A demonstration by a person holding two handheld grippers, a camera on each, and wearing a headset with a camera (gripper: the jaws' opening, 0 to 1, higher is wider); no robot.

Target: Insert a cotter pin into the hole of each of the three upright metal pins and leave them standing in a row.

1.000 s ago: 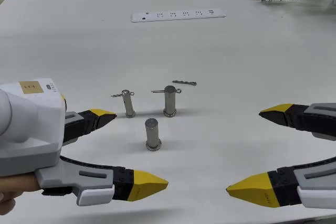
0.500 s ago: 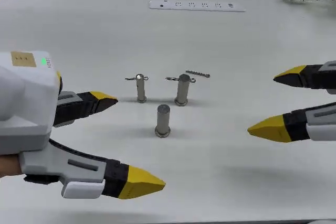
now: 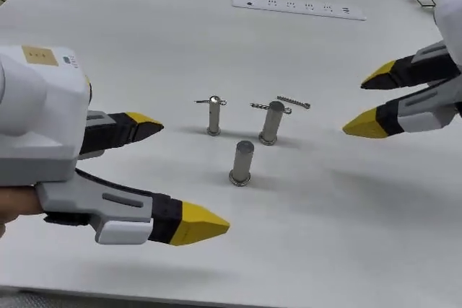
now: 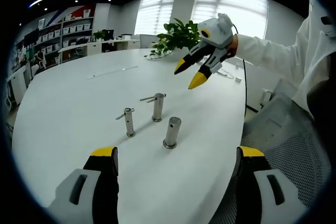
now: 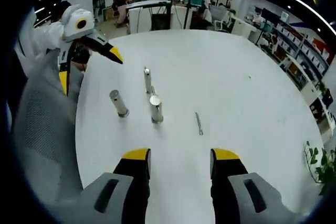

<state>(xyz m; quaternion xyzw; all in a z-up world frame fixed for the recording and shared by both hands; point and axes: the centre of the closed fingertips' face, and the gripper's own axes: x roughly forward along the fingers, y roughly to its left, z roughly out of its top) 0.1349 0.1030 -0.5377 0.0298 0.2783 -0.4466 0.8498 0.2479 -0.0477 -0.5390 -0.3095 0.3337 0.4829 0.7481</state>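
With the left gripper (image 3: 193, 178) and right gripper (image 3: 354, 107) both open and empty, the next job is grabbing the loose clip (image 3: 293, 102) lying just right of the far pins (image 3: 271, 122) for the bare near pin (image 3: 242, 163).

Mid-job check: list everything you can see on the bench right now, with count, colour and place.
rear metal pins: two, silver, upright side by side mid-table
fitted cotter pins: two, grey, one through the top of each rear pin
front metal pin: one, silver, upright in front of them, nothing through it
loose cotter pin: one, grey, lying flat behind the right-hand rear pin
power strip: one, white, far side of the table
plant: one, green, far table edge
table: one, white
left gripper: one, black with yellow tips, open, near left
right gripper: one, same colours, open, at the right
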